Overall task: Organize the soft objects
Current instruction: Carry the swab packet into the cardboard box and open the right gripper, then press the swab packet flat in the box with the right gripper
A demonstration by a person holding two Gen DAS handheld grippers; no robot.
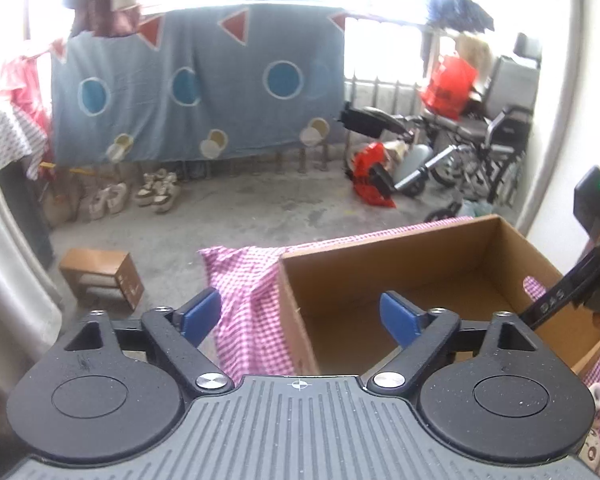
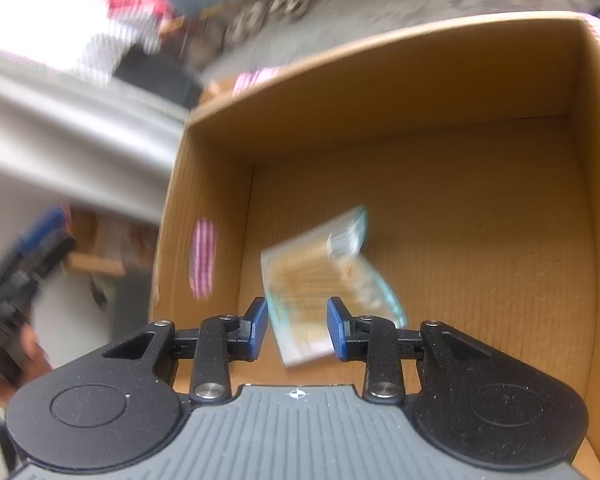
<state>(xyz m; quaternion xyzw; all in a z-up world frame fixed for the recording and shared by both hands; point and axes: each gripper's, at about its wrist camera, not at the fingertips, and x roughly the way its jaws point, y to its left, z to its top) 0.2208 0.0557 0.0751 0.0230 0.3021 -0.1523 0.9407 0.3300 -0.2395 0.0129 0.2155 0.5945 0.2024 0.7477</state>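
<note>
An open cardboard box (image 1: 480, 236) stands on a pink checked cloth (image 1: 248, 280). My left gripper (image 1: 300, 314) is open and empty, level with the box's near left corner. In the right wrist view my right gripper (image 2: 297, 326) is open over the box (image 2: 380, 80). A flat packet with a teal edge and tan contents (image 2: 320, 276) is blurred just beyond the fingertips, inside the box; it does not look gripped. The right gripper also shows at the right edge of the left wrist view (image 1: 572, 292). The left gripper shows blurred at the left of the right wrist view (image 2: 24, 264).
A concrete floor lies beyond the table, with a small cardboard box (image 1: 100, 276), several shoes (image 1: 140, 196), a wheelchair (image 1: 460, 152) and red bags (image 1: 372, 176). A blue patterned sheet (image 1: 196, 88) hangs at the back. A grey curtain (image 2: 60, 120) is at the left.
</note>
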